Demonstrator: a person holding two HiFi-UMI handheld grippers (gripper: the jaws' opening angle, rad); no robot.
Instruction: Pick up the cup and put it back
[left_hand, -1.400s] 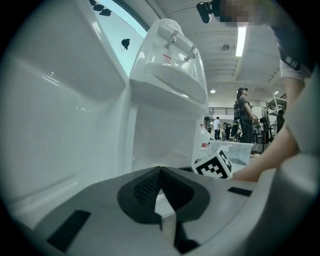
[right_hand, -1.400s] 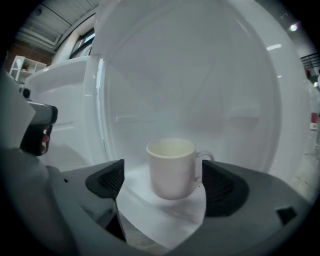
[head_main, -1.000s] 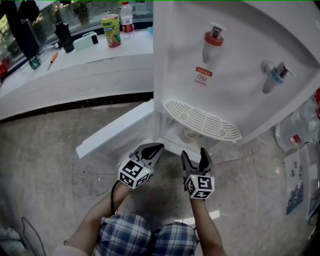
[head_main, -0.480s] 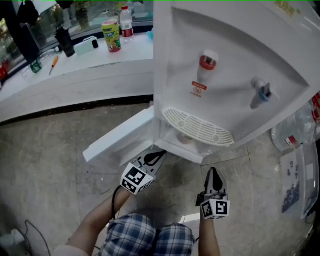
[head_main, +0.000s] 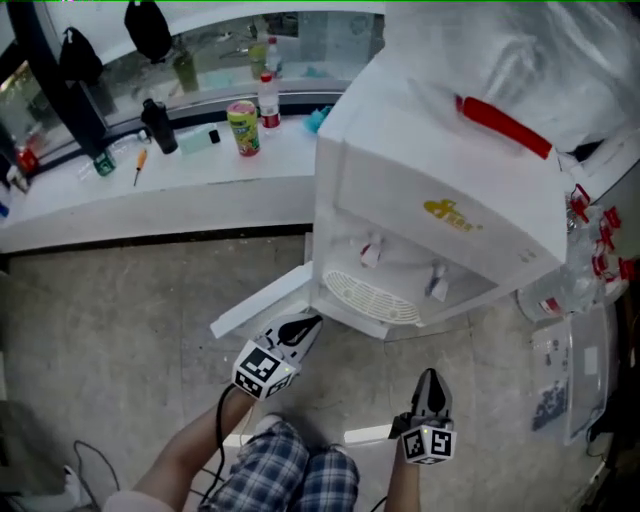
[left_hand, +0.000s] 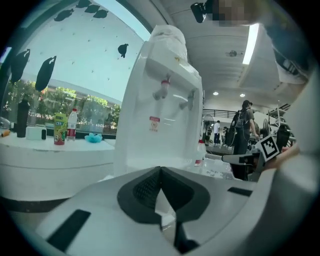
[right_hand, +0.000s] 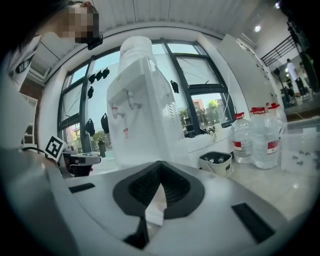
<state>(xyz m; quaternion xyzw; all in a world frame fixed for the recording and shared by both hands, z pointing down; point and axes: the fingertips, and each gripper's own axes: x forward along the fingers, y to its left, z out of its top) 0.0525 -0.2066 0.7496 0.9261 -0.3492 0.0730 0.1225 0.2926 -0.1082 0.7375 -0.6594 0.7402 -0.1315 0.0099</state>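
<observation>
No cup shows in any current view. The white water dispenser (head_main: 440, 210) stands ahead, its low cabinet door (head_main: 262, 300) swung open to the left. My left gripper (head_main: 311, 323) hangs just in front of that open door, jaws shut with nothing between them. My right gripper (head_main: 431, 376) is lower and to the right, near my knee, also shut and empty. In the left gripper view the dispenser (left_hand: 160, 110) fills the middle beyond the left gripper (left_hand: 160, 170). The right gripper view has the dispenser (right_hand: 137, 115) past the right gripper (right_hand: 159, 165).
A long white counter (head_main: 150, 185) runs along the window at the back, carrying a green can (head_main: 243, 128), a bottle (head_main: 268, 98) and small tools. Water bottles (right_hand: 255, 140) and a small bin (right_hand: 217, 162) stand right of the dispenser. A clear box (head_main: 565, 372) lies on the floor.
My right gripper went from open near the cabinet to shut and drew back toward me. The view pulled up and away, so the cup inside the cabinet went out of sight.
</observation>
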